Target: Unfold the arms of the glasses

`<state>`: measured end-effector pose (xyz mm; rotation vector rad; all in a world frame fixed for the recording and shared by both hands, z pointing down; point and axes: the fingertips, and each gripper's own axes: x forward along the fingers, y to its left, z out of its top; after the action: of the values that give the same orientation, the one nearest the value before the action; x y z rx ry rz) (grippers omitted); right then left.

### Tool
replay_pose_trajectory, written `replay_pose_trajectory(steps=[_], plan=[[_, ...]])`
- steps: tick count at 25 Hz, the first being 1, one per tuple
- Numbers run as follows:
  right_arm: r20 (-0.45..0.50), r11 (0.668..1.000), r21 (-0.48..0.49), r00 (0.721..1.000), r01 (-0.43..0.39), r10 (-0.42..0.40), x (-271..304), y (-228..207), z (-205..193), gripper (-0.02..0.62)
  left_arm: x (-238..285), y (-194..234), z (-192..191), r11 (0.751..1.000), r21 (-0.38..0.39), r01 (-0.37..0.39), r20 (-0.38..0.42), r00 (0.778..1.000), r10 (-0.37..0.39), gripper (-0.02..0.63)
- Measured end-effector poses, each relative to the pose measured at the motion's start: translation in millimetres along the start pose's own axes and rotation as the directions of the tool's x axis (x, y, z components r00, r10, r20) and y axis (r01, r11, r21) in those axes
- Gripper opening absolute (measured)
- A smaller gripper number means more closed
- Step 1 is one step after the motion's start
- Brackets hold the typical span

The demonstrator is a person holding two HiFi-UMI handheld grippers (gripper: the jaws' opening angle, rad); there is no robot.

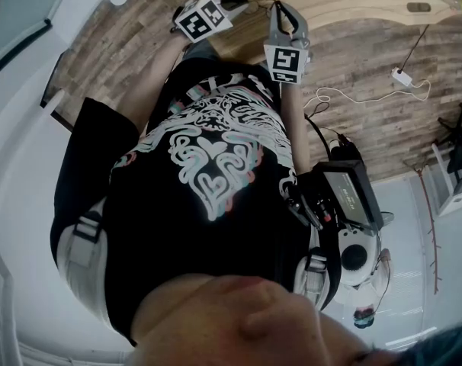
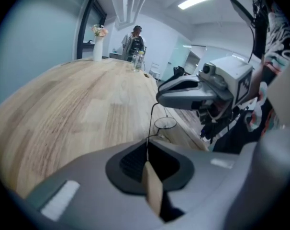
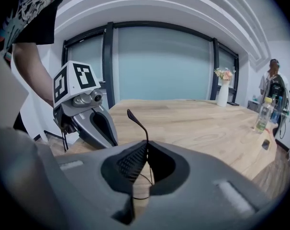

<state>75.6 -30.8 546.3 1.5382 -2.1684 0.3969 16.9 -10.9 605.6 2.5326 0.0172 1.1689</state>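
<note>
Works above the near edge of the pale wooden table, clear of its top. Holds both tools near 12 o'clock in the head view, the left gripper a touch toward 11, the right gripper toward 1, tip to tip. Clamps both almost fully closed, each pinching a thin dark wire of the glasses, up in the air between the two. Shows, in the left gripper view, that wire running from the pads toward 12 o'clock, with the round front of the frame just beyond. Shows, in the right gripper view, a curved arm tip poking past the pads toward 11 o'clock.

Looks mid-unfold, arms probably not yet swung fully out. Risks bending or snapping the fine wire by twisting past the hinge's stop, or by pulling the two grips apart. Risks a slip too: pinches so little metal that any roll of a wrist could free the frame and drop it onto the table edge or the floor.
</note>
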Motion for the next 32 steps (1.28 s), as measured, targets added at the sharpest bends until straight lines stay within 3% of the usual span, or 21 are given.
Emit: replay_pose_trajectory(steps=[11,14,20,26,32], plan=[[-0.035,0.997,0.075,0.999,0.017,-0.014,10,-11,-2,0.003,3,16,5,0.985,-0.163,-0.052,0.024,0.998,0.056,0.011],[-0.046,0.994,0.105,0.999,0.03,-0.025,13,-15,-4,0.006,8,14,6,0.989,-0.138,-0.061,0.011,0.998,0.063,0.009],[-0.027,0.988,0.154,1.0,0.005,0.0,9,-17,-4,0.04,20,2,1,0.999,-0.009,-0.049,-0.014,0.999,0.048,-0.008],[-0.088,0.999,0.042,0.996,0.011,-0.007,2,-21,-17,0.091,19,0,3,0.999,0.031,-0.017,-0.025,1.0,0.018,-0.008],[-0.219,0.976,-0.217,0.976,-0.034,-0.014,-7,-33,-44,0.091,17,-3,-11,0.997,0.075,0.01,-0.062,0.998,-0.006,-0.008]])
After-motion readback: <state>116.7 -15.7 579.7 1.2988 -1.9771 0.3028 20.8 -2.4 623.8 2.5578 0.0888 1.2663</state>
